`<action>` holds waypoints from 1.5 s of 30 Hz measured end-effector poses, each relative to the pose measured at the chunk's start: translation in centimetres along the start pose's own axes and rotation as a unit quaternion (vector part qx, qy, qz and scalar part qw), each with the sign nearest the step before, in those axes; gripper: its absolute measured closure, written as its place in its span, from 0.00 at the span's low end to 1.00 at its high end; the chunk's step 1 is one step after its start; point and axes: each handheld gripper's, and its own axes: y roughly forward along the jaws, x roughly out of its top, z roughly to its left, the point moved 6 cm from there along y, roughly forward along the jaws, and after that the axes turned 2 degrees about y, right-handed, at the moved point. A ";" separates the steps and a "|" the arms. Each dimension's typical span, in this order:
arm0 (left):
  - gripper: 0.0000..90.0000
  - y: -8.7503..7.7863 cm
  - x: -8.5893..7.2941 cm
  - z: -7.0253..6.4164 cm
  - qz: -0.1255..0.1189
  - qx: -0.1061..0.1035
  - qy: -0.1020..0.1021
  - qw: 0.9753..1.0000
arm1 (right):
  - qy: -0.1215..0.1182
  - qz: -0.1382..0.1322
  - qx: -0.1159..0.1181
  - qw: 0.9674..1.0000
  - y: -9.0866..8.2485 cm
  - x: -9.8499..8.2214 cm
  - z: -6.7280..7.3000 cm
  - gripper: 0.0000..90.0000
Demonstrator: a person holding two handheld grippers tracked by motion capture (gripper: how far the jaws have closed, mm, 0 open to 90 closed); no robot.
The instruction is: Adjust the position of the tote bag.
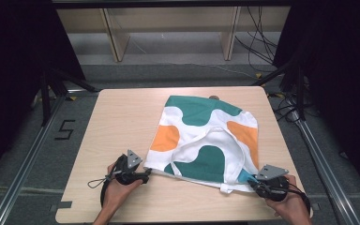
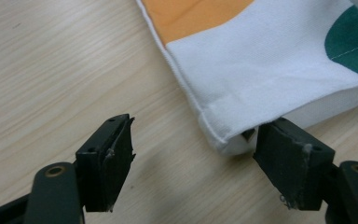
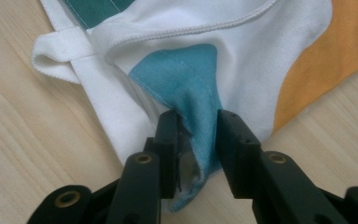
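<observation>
right gripper: we see its black jaws closed most of the way on a pinched-up teal corner of the white cotton tote bag with green and orange blobs; the cloth sits between the pads and folds there.
left gripper: we see its jaws wide apart at the bag's near left corner; one pad is at the open hem, the other on bare wood, nothing clamped.
bag: we find it lying flat on the right half of the light wooden table, mouth toward the person.
white fabric handles: we see them looped over the bag's upper face.
hands: one on each gripper, at the table's near edge.
</observation>
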 end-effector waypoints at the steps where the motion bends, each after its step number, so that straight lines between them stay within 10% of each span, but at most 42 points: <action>1: 0.30 0.3 0.3 -0.1 -0.001 0.005 0.008 1.000 | 0.000 0.000 0.000 1.000 0.0 0.0 0.0 0.77; 8: 0.34 1.4 1.7 -0.3 -0.026 0.025 0.031 0.999 | 0.006 0.001 -0.004 1.000 0.1 -0.1 -0.1 0.67; 18: 0.82 1.3 2.3 -0.8 -0.012 0.028 0.111 0.993 | -0.001 0.026 -0.012 1.000 0.2 -0.9 0.6 0.61; 30: 0.78 -4.1 -1.9 -3.9 0.005 -0.012 0.124 0.992 | 0.023 -0.021 -0.037 0.999 0.7 -0.1 -1.3 0.69; 38: 0.67 -3.4 -1.6 -3.8 0.007 0.002 0.119 0.993 | 0.011 -0.016 -0.040 0.999 1.8 0.7 -1.5 0.67; 45: 0.59 -2.5 -0.7 -4.1 -0.016 -0.029 0.109 0.994 | 0.008 -0.018 -0.046 0.999 2.0 0.9 -2.3 0.77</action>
